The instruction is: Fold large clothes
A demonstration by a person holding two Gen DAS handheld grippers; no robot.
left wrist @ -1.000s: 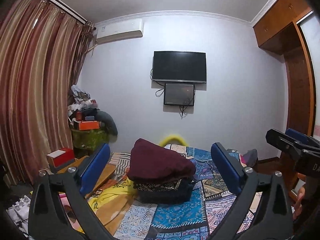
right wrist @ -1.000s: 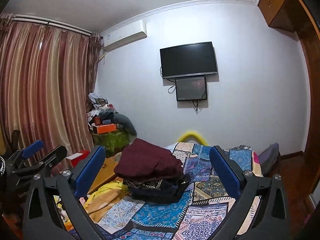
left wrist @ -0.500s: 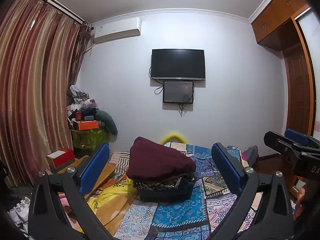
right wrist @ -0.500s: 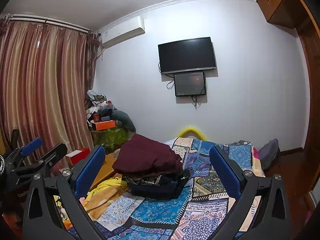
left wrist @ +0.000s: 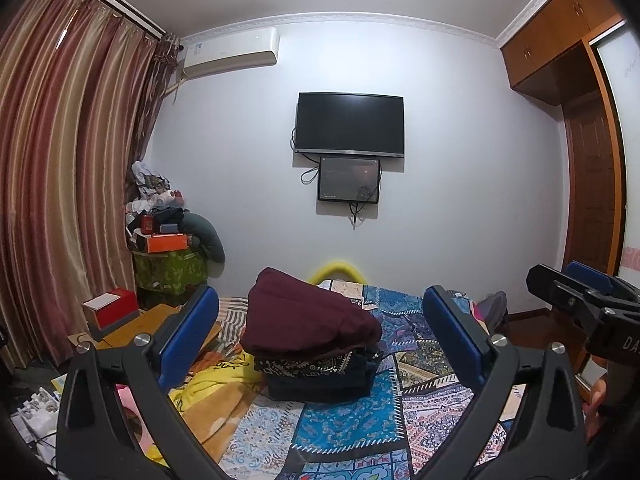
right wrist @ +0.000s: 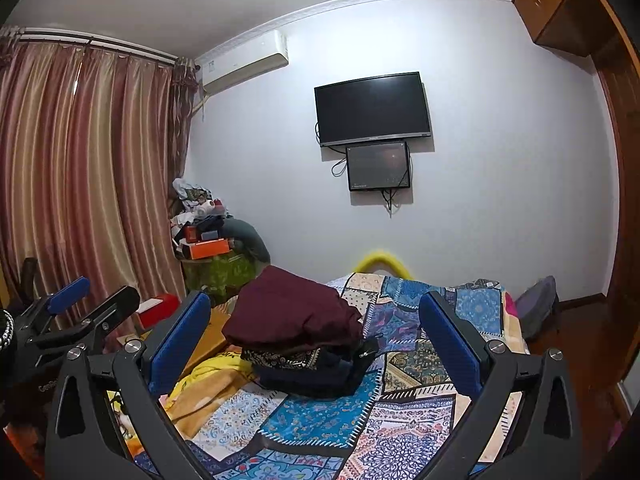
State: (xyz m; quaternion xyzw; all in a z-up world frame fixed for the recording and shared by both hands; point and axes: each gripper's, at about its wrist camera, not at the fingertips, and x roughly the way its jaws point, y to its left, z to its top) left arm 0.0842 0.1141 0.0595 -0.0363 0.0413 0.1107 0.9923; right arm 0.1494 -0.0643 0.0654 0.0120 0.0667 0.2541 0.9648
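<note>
Both views have tilted up a little since a second ago: the television sits lower in each frame and more ceiling shows, while the clothes on the bed have not shifted. Nearest the lens in the left wrist view, the left hand-held gripper point(left wrist: 320, 336) is released, its blue pads spread wide at the lower left and lower right of the frame with nothing between them. The right hand-held gripper point(right wrist: 314, 338) is likewise released and empty, pads wide apart at the bottom of its own frame. Each tool also shows at the edge of the other's view, raised above the bed.

Beyond the fingers lies the patchwork bedspread point(left wrist: 344, 420), blue and patterned, with a yellow cloth point(left wrist: 216, 392) rumpled at lower left. At the centre of both frames sits the stack of folded clothes point(left wrist: 316, 344) on the bed, a maroon garment point(right wrist: 292, 316) on top, a dark patterned piece and a dark one beneath.

Farther back, cluttered boxes point(left wrist: 164, 236) stand at mid left beside striped curtains point(left wrist: 60, 184). On the far wall hang a television point(left wrist: 349, 125) and, upper left, an air conditioner point(left wrist: 230, 53).
</note>
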